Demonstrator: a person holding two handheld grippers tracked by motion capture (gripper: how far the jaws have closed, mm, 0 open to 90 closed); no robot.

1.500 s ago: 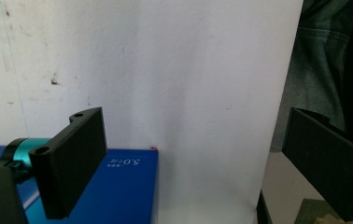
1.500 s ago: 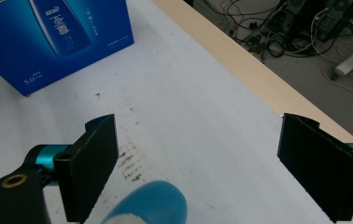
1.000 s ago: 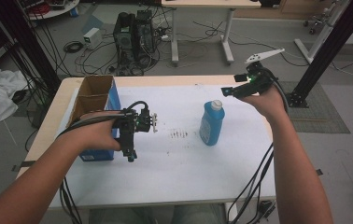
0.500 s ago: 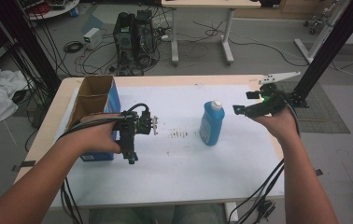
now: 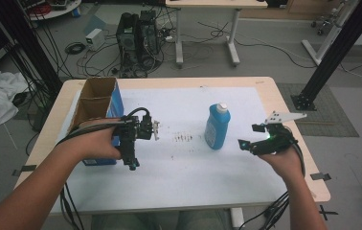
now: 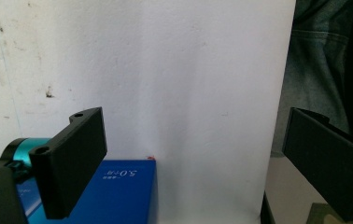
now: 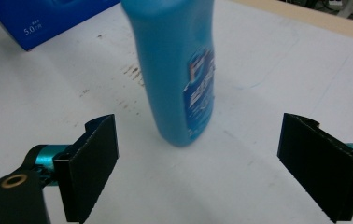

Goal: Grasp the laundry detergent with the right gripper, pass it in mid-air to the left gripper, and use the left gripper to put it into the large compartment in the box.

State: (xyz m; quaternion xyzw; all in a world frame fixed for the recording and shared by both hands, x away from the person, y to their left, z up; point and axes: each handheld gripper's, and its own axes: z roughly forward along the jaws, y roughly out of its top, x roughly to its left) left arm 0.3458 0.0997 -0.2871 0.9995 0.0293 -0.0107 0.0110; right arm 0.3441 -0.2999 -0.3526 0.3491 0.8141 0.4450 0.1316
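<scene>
So the bench (image 5: pixel 291 187) has a pale wood edge with a white sheet (image 5: pixel 193 163) over most of the top, kinda scuffed, with a patch of little brown specks (image 5: pixel 183 138) near the middle. Standing upright on the sheet is a smooth blue plastic bottle (image 5: pixel 217 126) with a white cap and a printed label, rounded shoulders, narrower at the top. Over on the left there's an open cardboard box (image 5: pixel 97 108) with glossy blue printed sides.

The right claw (image 5: pixel 247 136) is spread wide, holding nothing, pointed at the bottle from just beside it; in the right gripper view the bottle (image 7: pixel 177 70) sits between the two flat black jaws but a little ahead of them, not touching either. The left claw (image 5: pixel 132 160) is also spread wide and empty, aimed down at the sheet right next to the blue box (image 6: pixel 114 191), well apart from the bottle.
</scene>
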